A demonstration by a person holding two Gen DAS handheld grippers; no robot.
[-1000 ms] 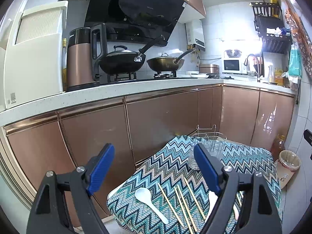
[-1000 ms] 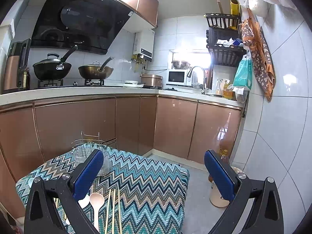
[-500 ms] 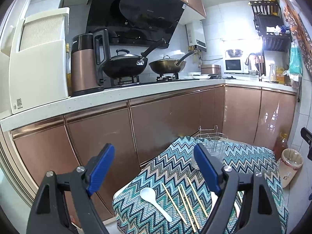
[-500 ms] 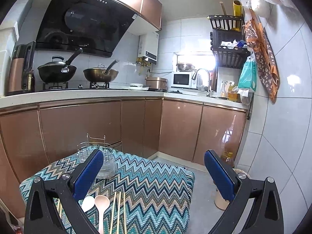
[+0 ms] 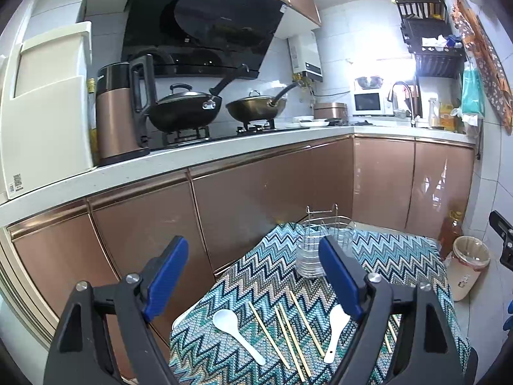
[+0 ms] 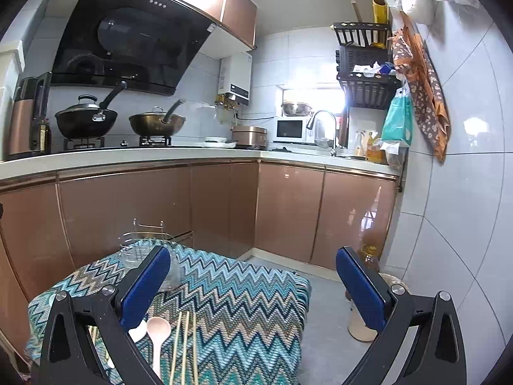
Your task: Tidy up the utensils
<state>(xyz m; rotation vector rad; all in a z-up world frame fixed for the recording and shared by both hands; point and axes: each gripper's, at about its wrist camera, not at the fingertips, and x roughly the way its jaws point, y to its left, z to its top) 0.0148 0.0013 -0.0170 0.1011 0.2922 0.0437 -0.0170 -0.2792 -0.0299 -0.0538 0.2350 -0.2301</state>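
Entry — both tools, approach stage.

I am carrying the left gripper [image 5: 253, 276] with its blue pads spread wide and nothing between them. I am carrying the right gripper [image 6: 253, 285] the same way — spread, empty.

What is changing: over the last second the zigzag cloth [image 5: 400, 256] is sliding lower and rightward in the left view, and in the right view the table is drifting toward centre. I am still levelling and lining up; no utensil has moved, and both tools have stayed open throughout.

Items on the cloth, left view:
- white spoon [image 5: 237, 330], near the near-left corner, handle pointing to the near edge.
- second white spoon [image 5: 336, 327], toward the near-right, partly behind my right-hand finger.
- chopsticks [image 5: 288, 330], several lying loose between the two spoons, roughly side by side.
- wire holder [image 5: 323, 243], standing by the far edge, holding nothing that I can make out.

Right view: a pale pink spoon [image 6: 158, 337] beside chopsticks at the near edge.

Standing of the task, as I judge it: not yet begun, everything lying loose. The next move is probably a descent on one spoon or a chopstick — thin flat pieces, likely awkward to pinch off cloth.
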